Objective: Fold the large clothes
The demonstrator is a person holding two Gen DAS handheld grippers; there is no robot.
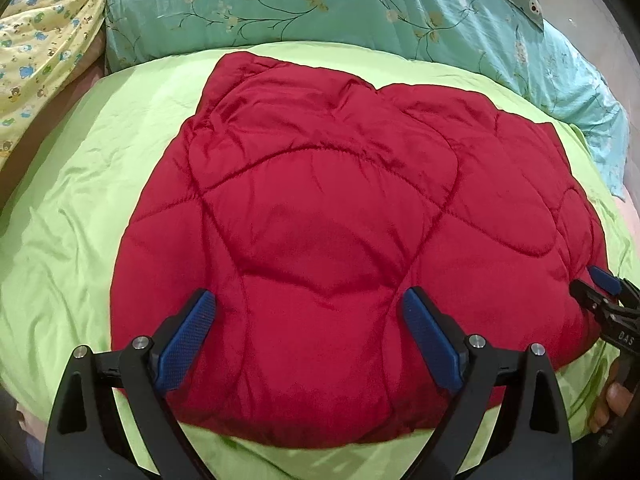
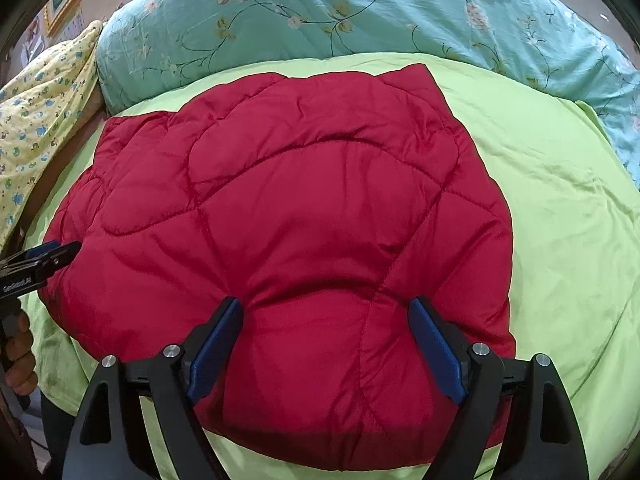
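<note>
Folded red quilted jacket (image 1: 340, 240) on lime-green bed sheet (image 1: 80, 220), left hand-held gripper (image 1: 308, 308) and right hand-held gripper (image 2: 326, 312) both released, poised over its six o'clock edge

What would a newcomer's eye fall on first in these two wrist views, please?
The red quilted garment lying folded in the middle of the lime-green sheet. Next, the open left gripper and right gripper over its near edge, with teal floral bedding behind.

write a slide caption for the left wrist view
Open left gripper above a folded red quilted jacket on a green sheet.
</note>
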